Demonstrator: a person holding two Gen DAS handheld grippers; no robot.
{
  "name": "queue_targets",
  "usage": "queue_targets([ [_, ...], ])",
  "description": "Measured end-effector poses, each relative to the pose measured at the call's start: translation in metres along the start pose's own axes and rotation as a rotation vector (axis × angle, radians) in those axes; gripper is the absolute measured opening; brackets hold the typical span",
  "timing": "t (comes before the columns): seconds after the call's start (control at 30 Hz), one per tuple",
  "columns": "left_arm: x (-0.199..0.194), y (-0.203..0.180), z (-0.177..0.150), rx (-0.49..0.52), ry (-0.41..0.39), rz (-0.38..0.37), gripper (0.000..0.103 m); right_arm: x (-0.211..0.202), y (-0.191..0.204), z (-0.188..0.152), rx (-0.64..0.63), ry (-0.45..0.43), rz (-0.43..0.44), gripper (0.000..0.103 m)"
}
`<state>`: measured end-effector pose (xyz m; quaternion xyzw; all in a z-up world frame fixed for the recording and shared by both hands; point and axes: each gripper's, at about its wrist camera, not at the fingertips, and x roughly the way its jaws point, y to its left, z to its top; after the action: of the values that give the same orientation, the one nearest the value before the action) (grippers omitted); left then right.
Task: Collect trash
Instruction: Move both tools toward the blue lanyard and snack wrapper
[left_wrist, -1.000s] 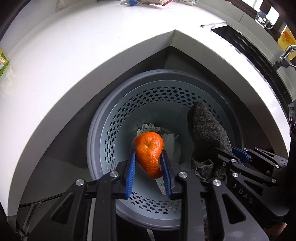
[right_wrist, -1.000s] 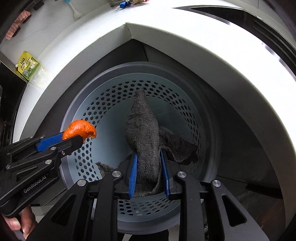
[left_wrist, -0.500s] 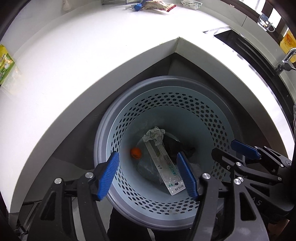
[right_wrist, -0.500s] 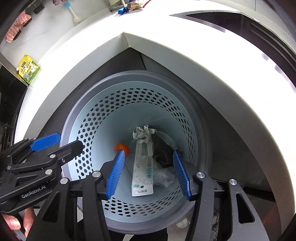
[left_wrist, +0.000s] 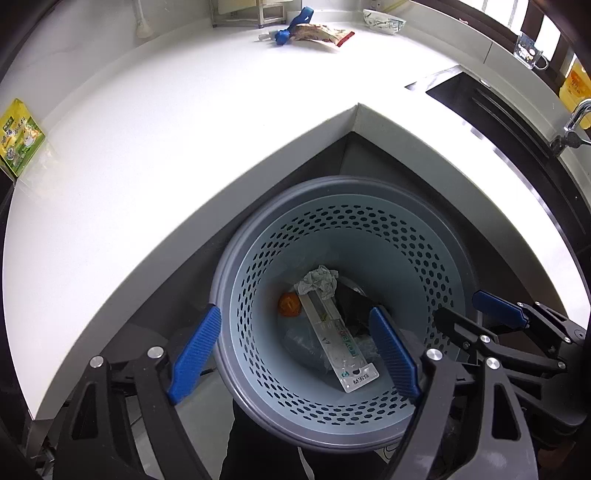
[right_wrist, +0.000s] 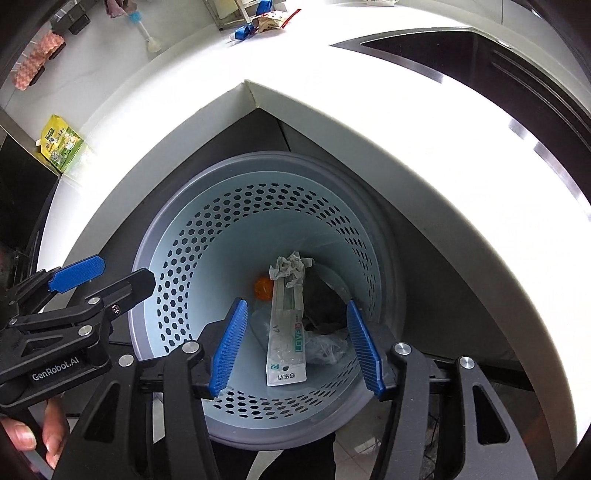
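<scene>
While both tools hang over the waste basket, the left gripper is seen with its blue pads spread wide and nothing between them, and the right gripper is likewise parted and empty. At the basket's bottom the collected trash is gathered: an orange peel at nine o'clock, a crumpled paper at twelve, a long clear packet running toward six, and a dark cloth at three.

More trash is left on the white desk: a snack wrapper beside a blue clip at twelve o'clock, well apart from the basket, and a green pouch at the nine o'clock edge.

The wrapper is judged light, thin and crinkly, likely slippery; it is best pinched at a flat edge so it is not pushed along the desk. The pouch looks soft and light too; a top corner would suit.

"LOVE" is read in green on the packet in the right view, with smaller print too fine to read. "GenRobot.AI" is printed on the left tool's body.
</scene>
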<state>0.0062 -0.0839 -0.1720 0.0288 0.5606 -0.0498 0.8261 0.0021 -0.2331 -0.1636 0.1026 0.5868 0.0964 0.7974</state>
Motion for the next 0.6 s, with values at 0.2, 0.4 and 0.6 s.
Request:
queue_targets([
  [0.2,-0.019,0.003,0.007,-0.011,-0.049,0.027,0.089,-0.014,0.0,0.0,-0.008,-0.016,0.011,0.057],
  [0.4,-0.038,0.004,0.014,-0.039,-0.093,0.041,0.092,-0.03,-0.002,0.002,-0.024,-0.045,0.016,0.06],
  [0.6,-0.058,0.004,0.019,-0.068,-0.163,0.066,0.092,-0.046,-0.005,0.008,-0.039,-0.081,0.021,0.061],
])
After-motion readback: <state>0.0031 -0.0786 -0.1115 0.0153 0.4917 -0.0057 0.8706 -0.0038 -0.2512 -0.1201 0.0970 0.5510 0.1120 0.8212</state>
